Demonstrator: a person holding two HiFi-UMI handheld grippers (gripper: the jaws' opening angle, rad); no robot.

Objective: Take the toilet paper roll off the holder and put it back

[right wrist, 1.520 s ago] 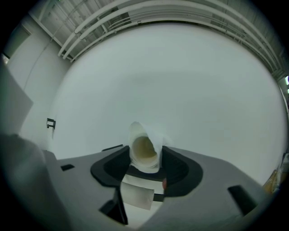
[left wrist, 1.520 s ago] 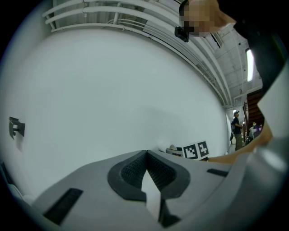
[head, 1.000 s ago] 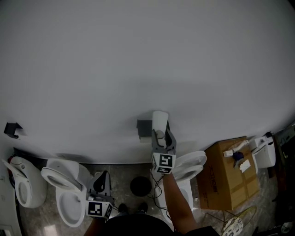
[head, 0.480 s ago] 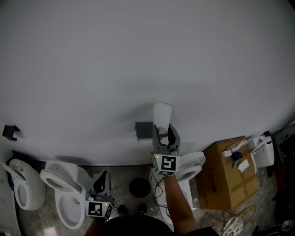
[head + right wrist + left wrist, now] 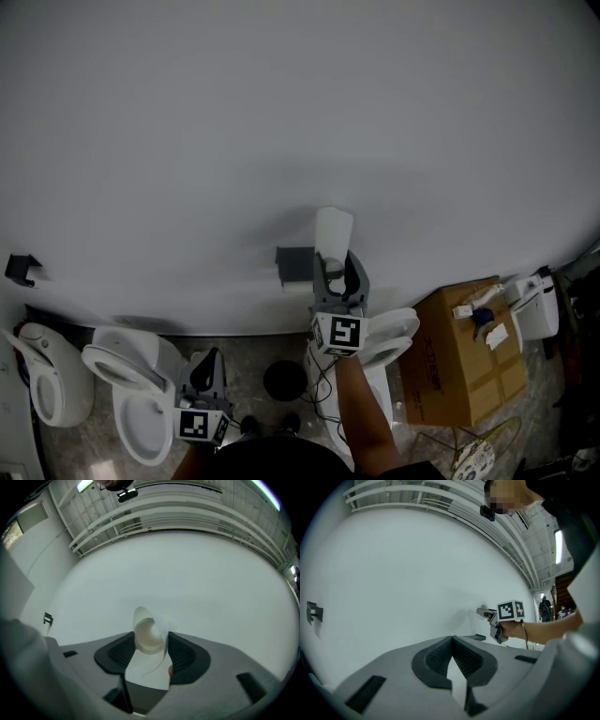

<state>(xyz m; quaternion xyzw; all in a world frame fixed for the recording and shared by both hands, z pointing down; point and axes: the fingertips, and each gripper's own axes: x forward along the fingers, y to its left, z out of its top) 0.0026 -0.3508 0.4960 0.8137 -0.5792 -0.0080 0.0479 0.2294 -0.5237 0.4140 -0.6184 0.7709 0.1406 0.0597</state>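
In my head view the right tool [image 5: 337, 269] hides the lower end of the toilet paper roll [image 5: 334, 230] and the right edge of the holder [image 5: 293, 263]. I can't read the cardboard box [image 5: 464, 366] print.

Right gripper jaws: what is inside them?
The toilet paper roll, clamped end-on, a loose sheet hanging below. The roll's far end is hidden; the holder shows only in the head view.

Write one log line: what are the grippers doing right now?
right gripper: shut on roll | roll: off holder, higher than it | left gripper: shut, empty, low by toilet
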